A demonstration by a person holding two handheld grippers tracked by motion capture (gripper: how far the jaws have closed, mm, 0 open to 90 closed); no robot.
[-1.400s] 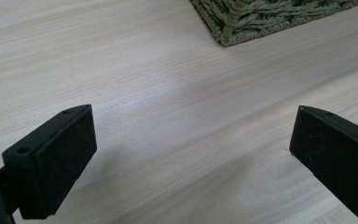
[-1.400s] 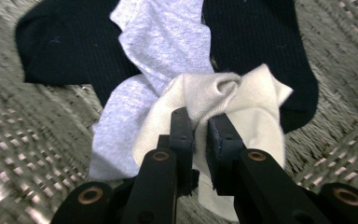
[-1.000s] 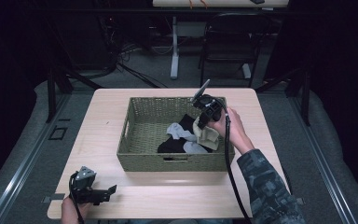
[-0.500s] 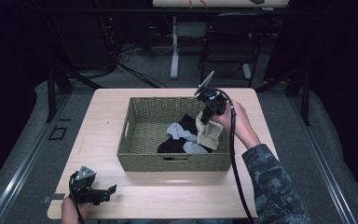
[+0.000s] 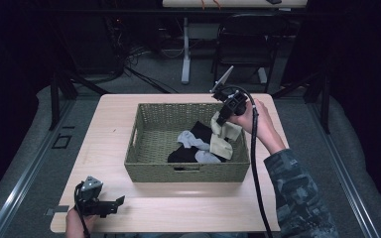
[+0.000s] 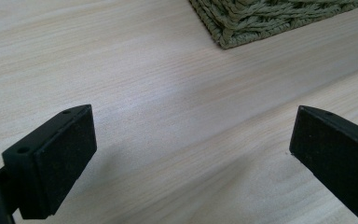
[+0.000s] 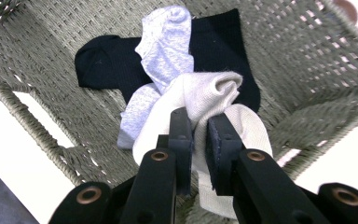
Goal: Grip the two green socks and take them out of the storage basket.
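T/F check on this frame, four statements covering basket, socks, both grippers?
1. The right gripper pinches a cream fabric sock. True.
2. The left gripper holds a sock. False: its fingers stand wide apart over the bare light wooden table.
3. A black sock and a light grey sock lie in the green woven basket. True.
4. The basket is tipped on its side. False: it sits upright.

Right gripper [image 7: 196, 135] view: cream sock's [image 7: 200, 100] lower end is cut off behind the jaws, black sock [image 7: 116, 63] partly buried under the grey sock [image 7: 165, 39]. Basket [image 7: 317, 70] wall beyond looks blurred, possibly motion.
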